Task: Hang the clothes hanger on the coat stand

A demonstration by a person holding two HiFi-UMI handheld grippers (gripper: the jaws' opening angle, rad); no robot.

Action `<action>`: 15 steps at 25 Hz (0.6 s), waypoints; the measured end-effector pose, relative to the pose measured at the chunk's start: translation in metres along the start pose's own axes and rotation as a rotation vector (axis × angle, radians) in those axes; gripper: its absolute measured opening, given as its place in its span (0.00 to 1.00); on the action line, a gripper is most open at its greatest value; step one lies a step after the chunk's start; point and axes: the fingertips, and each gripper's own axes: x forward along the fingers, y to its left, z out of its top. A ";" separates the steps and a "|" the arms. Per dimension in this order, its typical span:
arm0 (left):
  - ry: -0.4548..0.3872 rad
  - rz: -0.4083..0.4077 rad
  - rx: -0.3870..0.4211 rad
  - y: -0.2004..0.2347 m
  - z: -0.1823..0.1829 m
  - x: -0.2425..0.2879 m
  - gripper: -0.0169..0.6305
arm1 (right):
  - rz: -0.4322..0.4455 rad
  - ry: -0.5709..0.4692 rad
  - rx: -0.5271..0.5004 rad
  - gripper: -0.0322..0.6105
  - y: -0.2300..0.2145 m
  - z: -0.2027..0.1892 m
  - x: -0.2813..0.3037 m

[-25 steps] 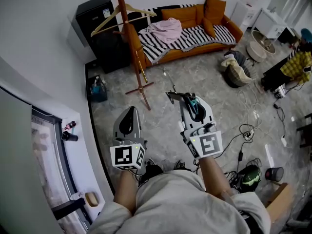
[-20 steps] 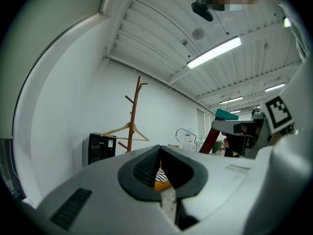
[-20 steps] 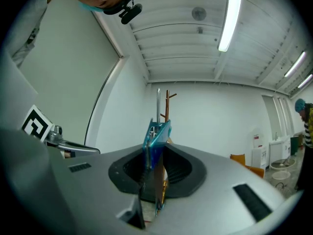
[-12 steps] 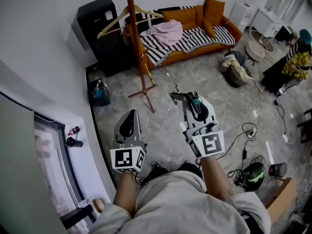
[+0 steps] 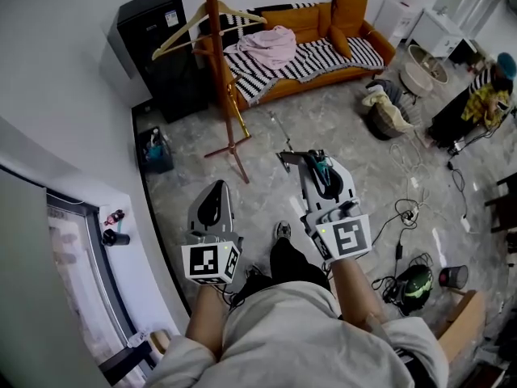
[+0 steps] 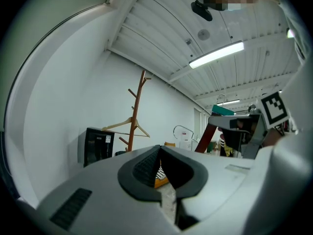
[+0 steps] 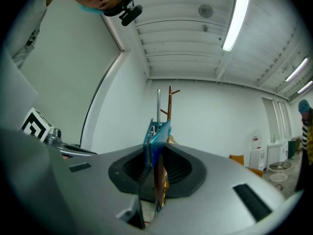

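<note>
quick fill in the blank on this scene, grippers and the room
1. The teal clothes hanger is clamped in the person's ___ hand-held gripper.
2. The left hand-held gripper is shut and holds ___.
3. The second hanger, already on the coat stand, is made of ___.
4. The pink garment lies on the orange ___.
Missing words: right; nothing; wood; sofa

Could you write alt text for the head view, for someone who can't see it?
Seen from above, a person holds two claws; the right claw grips a clothes hanger, the left claw is shut and empty. Ahead stands a wooden coat stand.
</note>
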 end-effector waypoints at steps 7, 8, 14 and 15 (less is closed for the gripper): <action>0.013 0.022 0.018 0.011 -0.003 0.050 0.04 | 0.038 -0.016 0.023 0.13 -0.027 -0.013 0.040; 0.011 0.022 0.020 0.011 -0.002 0.060 0.04 | 0.047 -0.018 0.025 0.13 -0.033 -0.015 0.047; 0.035 0.036 0.040 0.011 -0.007 0.127 0.04 | 0.086 -0.020 0.040 0.13 -0.077 -0.031 0.092; 0.041 0.041 0.043 0.011 -0.007 0.139 0.04 | 0.092 -0.017 0.052 0.13 -0.085 -0.034 0.101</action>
